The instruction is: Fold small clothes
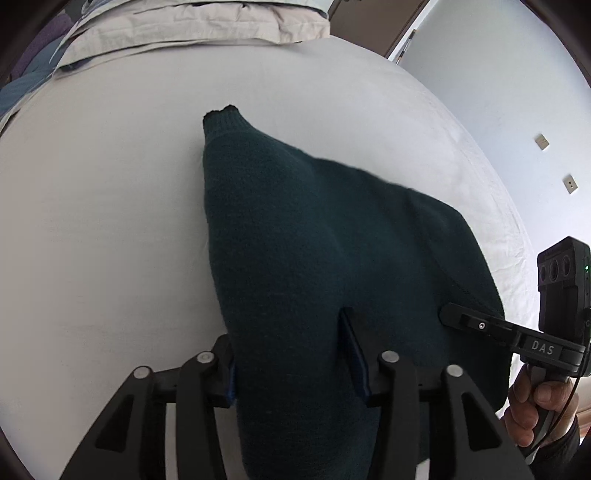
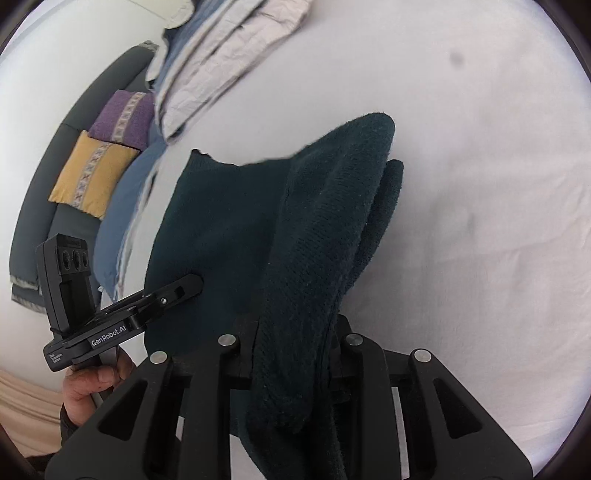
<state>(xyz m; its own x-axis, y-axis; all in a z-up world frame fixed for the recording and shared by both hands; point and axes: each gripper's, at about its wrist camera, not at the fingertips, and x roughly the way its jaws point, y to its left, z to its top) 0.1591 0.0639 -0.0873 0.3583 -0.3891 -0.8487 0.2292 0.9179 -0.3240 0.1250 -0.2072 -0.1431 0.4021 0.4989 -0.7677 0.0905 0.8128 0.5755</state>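
A dark teal knitted sweater (image 1: 314, 240) hangs lifted over the white bed sheet (image 1: 92, 221), held at two points. My left gripper (image 1: 291, 354) is shut on its near edge, and cloth drapes over and between the fingers. My right gripper (image 1: 448, 314) comes in from the right in the left wrist view and pinches the sweater's right side. In the right wrist view the right gripper (image 2: 291, 350) is shut on a thick bunched fold of the sweater (image 2: 325, 229). The left gripper (image 2: 195, 282) grips the flat panel at the left.
Folded beige and blue bedding (image 1: 192, 26) lies at the far end of the bed. A grey sofa with a purple cushion (image 2: 123, 120) and a yellow cushion (image 2: 92, 173) stands beyond the bed's left side. A white wall (image 1: 498, 92) is on the right.
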